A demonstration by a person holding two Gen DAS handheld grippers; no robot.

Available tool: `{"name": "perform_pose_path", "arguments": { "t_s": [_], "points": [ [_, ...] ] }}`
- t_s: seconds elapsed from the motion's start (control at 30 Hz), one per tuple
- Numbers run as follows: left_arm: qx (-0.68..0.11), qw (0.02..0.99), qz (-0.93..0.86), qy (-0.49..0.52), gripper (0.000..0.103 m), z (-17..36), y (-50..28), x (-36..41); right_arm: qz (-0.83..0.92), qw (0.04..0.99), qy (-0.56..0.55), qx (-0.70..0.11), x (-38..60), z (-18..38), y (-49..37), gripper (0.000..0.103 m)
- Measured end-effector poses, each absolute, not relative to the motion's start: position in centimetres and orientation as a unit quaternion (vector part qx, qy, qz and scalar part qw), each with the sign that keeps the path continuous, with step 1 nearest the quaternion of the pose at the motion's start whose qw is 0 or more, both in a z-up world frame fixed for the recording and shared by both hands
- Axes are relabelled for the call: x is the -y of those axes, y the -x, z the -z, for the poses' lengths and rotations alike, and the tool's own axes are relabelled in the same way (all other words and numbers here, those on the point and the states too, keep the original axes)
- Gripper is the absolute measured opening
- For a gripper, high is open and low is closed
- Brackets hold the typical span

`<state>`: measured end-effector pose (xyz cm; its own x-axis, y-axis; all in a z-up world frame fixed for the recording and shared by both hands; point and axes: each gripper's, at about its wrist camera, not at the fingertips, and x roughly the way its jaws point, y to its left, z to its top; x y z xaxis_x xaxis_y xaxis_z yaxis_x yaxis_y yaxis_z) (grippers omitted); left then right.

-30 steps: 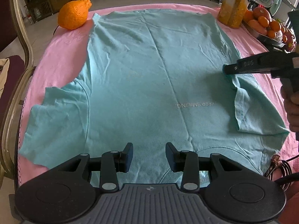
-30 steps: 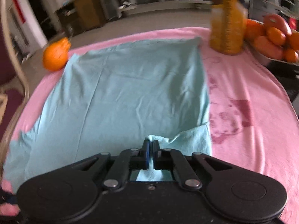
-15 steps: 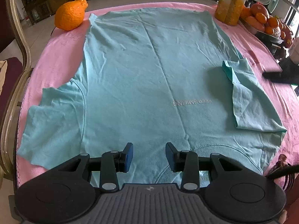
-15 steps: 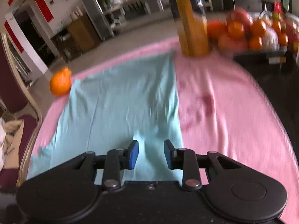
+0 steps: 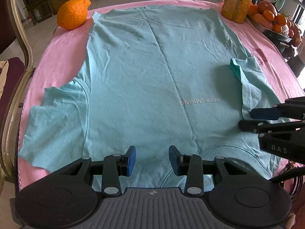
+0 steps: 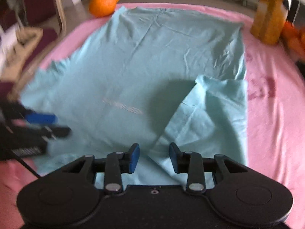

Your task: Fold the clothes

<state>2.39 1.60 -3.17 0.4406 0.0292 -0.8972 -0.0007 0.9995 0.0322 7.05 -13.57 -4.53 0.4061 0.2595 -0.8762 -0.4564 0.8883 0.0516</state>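
A light teal T-shirt (image 5: 152,72) lies flat on a pink cloth, collar nearest me, with grey "KEEP SMILING" print. Its right sleeve (image 5: 251,76) is folded in over the body; the left sleeve (image 5: 57,114) lies spread out. My left gripper (image 5: 152,159) is open and empty just above the collar. My right gripper (image 6: 154,157) is open and empty over the shoulder below the folded sleeve (image 6: 209,118). It shows side-on in the left wrist view (image 5: 247,119). The left gripper appears blurred in the right wrist view (image 6: 49,124).
The pink cloth (image 5: 63,57) covers the table. A large orange citrus fruit (image 5: 73,12) sits at the far left corner. A tall orange-yellow jar (image 5: 237,0) and a tray of oranges (image 5: 270,19) stand at the far right. A chair frame (image 5: 19,47) stands at the left.
My right gripper let go of the right sleeve, leaving it folded over the shirt body, opened, and moved back near the collar-side shoulder. The left gripper stayed open in place.
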Motion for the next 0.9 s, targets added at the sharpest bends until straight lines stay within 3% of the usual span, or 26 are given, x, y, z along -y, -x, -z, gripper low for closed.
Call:
{"name": "perform_pose_path", "arguments": {
  "t_s": [0.03,0.07,0.33,0.4,0.47,0.5,0.57,0.6,0.63,0.7,0.9],
  "points": [
    [-0.528,0.849,-0.009,-0.013,0.038,3.1,-2.4,-1.6,-0.209,0.836,0.107,-0.495,13.5,4.5,-7.0,0.008],
    [-0.528,0.849,-0.009,-0.013,0.038,3.1,-2.4,-1.7,-0.203,0.840,0.116,-0.490,13.5,4.5,-6.9,0.005],
    [-0.528,0.849,-0.012,-0.012,0.038,3.1,-2.3,-1.9,-0.269,0.822,0.075,-0.496,14.3,4.3,-6.7,0.005],
    [-0.527,0.850,-0.011,-0.012,0.038,3.1,-2.3,-2.0,-0.271,0.820,0.071,-0.499,14.4,4.2,-6.9,0.008],
    [-0.526,0.850,-0.011,-0.011,0.038,3.1,-2.3,-2.1,-0.270,0.826,0.043,-0.493,15.3,3.2,-7.4,0.021],
    [-0.526,0.850,-0.011,-0.010,0.038,3.1,-2.3,-2.1,-0.263,0.835,0.015,-0.483,16.5,2.4,-7.8,0.032],
    [-0.526,0.850,-0.011,-0.010,0.038,3.0,-2.3,-2.1,-0.232,0.853,-0.051,-0.464,19.3,1.0,-9.1,0.034],
    [-0.526,0.850,-0.011,-0.011,0.038,3.1,-2.3,-2.0,-0.203,0.859,-0.089,-0.462,21.1,0.6,-9.8,0.034],
    [-0.526,0.850,-0.010,-0.012,0.038,3.1,-2.3,-1.9,-0.178,0.859,-0.111,-0.467,22.5,0.7,-10.3,0.021],
    [-0.528,0.849,-0.009,-0.013,0.038,3.1,-2.4,-1.9,-0.139,0.850,-0.123,-0.493,24.0,1.8,-11.0,0.009],
    [-0.531,0.847,-0.008,-0.017,0.038,3.1,-2.6,-1.6,-0.135,0.819,-0.032,-0.557,23.3,4.8,-9.6,0.008]
  ]
}}
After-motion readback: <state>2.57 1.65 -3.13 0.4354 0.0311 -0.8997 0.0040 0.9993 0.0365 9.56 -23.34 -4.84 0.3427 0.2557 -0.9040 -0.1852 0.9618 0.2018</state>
